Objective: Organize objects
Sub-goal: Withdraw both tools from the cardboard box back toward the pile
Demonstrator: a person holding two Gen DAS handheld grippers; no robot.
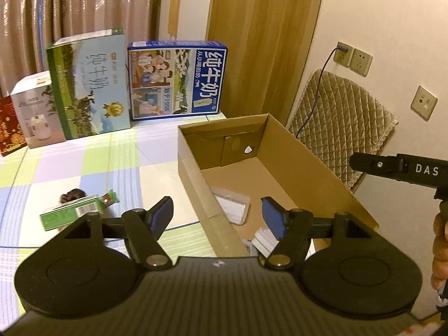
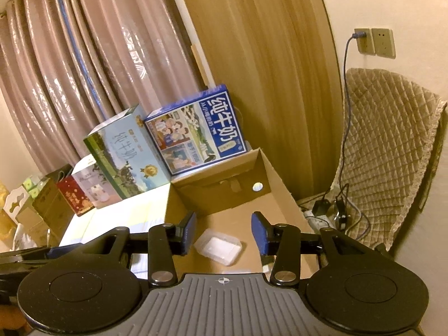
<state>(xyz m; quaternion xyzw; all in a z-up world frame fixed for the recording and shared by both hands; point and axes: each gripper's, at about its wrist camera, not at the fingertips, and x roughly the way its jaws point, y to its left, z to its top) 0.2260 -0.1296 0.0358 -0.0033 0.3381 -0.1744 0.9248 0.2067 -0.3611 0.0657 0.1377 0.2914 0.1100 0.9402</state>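
Currently I have both tools over the open brown cardboard box (image 1: 280,151), and neither carries anything. My left tool (image 1: 217,215) stands with its blue pads apart, straddling the box's near wall; my right tool (image 2: 222,233) also stands apart, above the clear plastic lidded case (image 2: 218,247) lying on the box floor. A small white block (image 1: 263,240) lies near it in the box.

Outstanding items: a green rectangular carton (image 1: 70,215), a small green-wrapped bar (image 1: 110,198) and a dark rounded object I cannot identify (image 1: 73,195) remain clustered on the checked table (image 1: 84,168), just left of the box.

Risks, in my judgement:
- The left tool's pads sit close to the box wall; a careless swing toward the carton could shift the box.
- The clustered items touch, so closing on the carton could drag the bar along.
- The tools work near each other and could collide.
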